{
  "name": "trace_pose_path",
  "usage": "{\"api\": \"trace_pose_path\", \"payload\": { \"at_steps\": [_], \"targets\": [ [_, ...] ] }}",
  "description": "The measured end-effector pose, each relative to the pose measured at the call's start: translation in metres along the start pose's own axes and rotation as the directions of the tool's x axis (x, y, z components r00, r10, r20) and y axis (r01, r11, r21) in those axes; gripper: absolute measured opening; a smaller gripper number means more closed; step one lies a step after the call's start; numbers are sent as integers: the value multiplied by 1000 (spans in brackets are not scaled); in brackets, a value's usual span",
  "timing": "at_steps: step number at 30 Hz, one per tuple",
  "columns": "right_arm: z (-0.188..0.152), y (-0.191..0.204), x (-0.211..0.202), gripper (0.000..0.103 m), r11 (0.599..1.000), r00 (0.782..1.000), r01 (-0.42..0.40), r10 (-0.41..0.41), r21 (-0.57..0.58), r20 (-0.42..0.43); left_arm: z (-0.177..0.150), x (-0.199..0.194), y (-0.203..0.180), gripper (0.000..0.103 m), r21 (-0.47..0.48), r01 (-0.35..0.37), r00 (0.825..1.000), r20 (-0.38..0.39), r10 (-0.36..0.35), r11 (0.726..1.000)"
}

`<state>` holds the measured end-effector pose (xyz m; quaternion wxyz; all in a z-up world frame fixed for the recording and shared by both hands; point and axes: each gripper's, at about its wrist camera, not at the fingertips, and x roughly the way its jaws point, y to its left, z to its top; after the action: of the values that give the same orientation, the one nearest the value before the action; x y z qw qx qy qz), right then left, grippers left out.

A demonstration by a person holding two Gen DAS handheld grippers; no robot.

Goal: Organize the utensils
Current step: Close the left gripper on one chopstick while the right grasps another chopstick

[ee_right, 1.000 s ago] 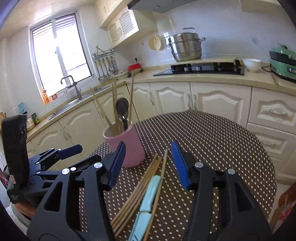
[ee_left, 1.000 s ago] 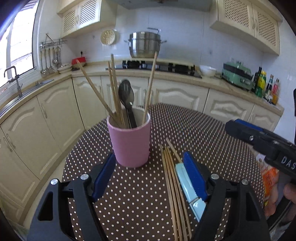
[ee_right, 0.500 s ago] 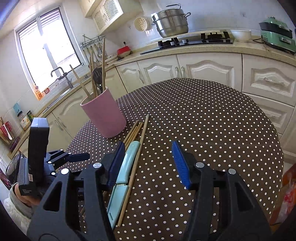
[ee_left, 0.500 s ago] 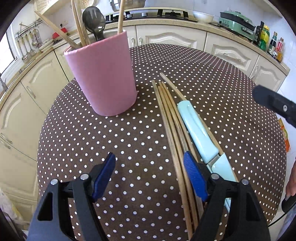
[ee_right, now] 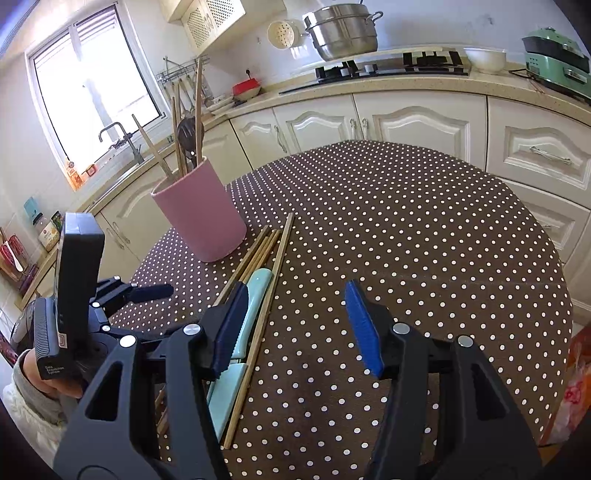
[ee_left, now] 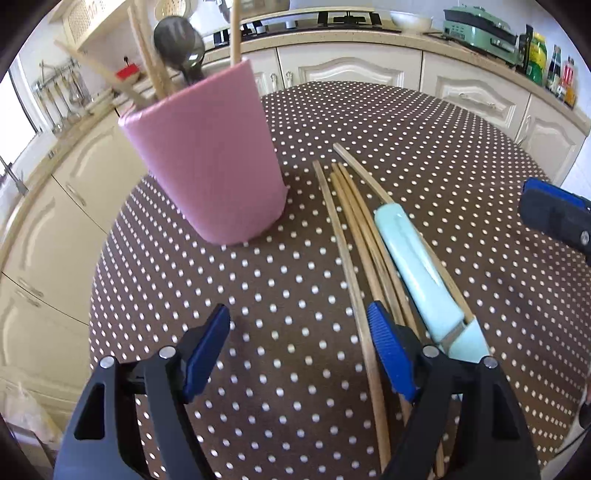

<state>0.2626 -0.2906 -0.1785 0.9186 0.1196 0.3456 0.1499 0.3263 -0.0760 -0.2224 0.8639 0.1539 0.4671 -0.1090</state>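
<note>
A pink utensil cup [ee_left: 210, 158] stands on the brown dotted table [ee_left: 258, 295], also in the right wrist view [ee_right: 201, 212]. It holds several wooden chopsticks and a dark spoon [ee_left: 181, 40]. Several loose chopsticks [ee_left: 351, 229] and a pale blue sheathed knife [ee_left: 417, 266] lie right of the cup, also in the right wrist view, chopsticks [ee_right: 258, 251] and knife [ee_right: 243, 321]. My left gripper [ee_left: 299, 339] is open just above the table, its right finger over the chopsticks. My right gripper [ee_right: 295, 325] is open and empty, right of the knife.
Cream kitchen cabinets [ee_right: 406, 125] and a countertop curve behind the table. A steel pot [ee_right: 343, 29] stands on the stove, a green appliance [ee_right: 557, 62] on the right, a sink and window on the left. An orange packet [ee_right: 576, 384] shows at the table's right edge.
My left gripper has tilted down and moved closer to the cup and the loose chopsticks. My right gripper has lowered toward the table and nearer the knife. Both stay open.
</note>
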Motion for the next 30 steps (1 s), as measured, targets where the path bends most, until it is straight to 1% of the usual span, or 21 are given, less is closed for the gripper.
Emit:
{"api": "trace_pose_path", "payload": {
  "at_steps": [3,5,6,7,8,9,10,11,12,15,18,20,23,25,26,27,28,30],
  "targets": [
    [2,3,11,55,1000,999,16,-17,-21,-50,11,1,-5,75,8,-24,1000,12,24,1000],
    [3,6,19,55,999,996,27,-30,-41,-84,17,3,-7,74,11,-23,1000,10,23,1000],
    [3,8,23,55,998,994,39,-44,-56,-97,19,4,-7,67,8,-9,1000,5,9,1000],
    [5,10,28,55,996,992,49,-56,-70,-111,21,5,-6,56,-2,28,1000,0,-28,1000],
    [5,11,31,55,995,991,55,-65,-79,-121,23,5,-5,50,-13,67,998,-5,-67,998],
    [8,12,36,55,994,989,64,-74,-84,-127,24,6,-4,39,-27,108,994,-11,-108,994],
    [10,13,40,55,994,988,70,-81,-86,-134,25,6,-3,28,-36,132,991,-11,-132,991],
    [14,14,44,55,994,986,73,-85,-86,-144,26,5,-2,22,-38,138,990,-9,-138,990],
    [18,16,48,55,994,984,72,-85,-86,-155,26,6,-2,10,-40,135,991,-9,-135,990],
    [34,22,62,55,991,977,86,-103,-98,-184,19,6,-1,6,-69,154,988,-1,-155,986],
    [46,30,80,54,990,965,84,-109,-111,-238,7,0,8,5,-131,169,985,0,-170,977],
    [52,34,92,47,989,955,81,-112,-121,-275,-3,-4,12,5,-163,164,986,1,-166,973],
    [58,39,112,34,983,932,99,-146,-152,-332,-16,-11,20,6,-213,158,987,3,-161,964],
    [59,40,124,34,981,913,107,-163,-164,-374,-25,-14,26,6,-250,167,985,1,-172,954],
    [58,39,129,34,980,907,107,-165,-165,-387,-29,-16,29,7,-261,160,986,1,-166,952],
    [58,39,133,30,979,902,115,-173,-168,-395,-35,-19,33,7,-271,156,987,1,-161,950],
    [60,38,136,29,976,898,123,-186,-177,-400,-38,-19,36,7,-282,160,986,-1,-167,946],
    [64,38,140,23,972,888,133,-203,-192,-412,-43,-19,40,7,-290,170,984,-2,-178,942]
  ]
}}
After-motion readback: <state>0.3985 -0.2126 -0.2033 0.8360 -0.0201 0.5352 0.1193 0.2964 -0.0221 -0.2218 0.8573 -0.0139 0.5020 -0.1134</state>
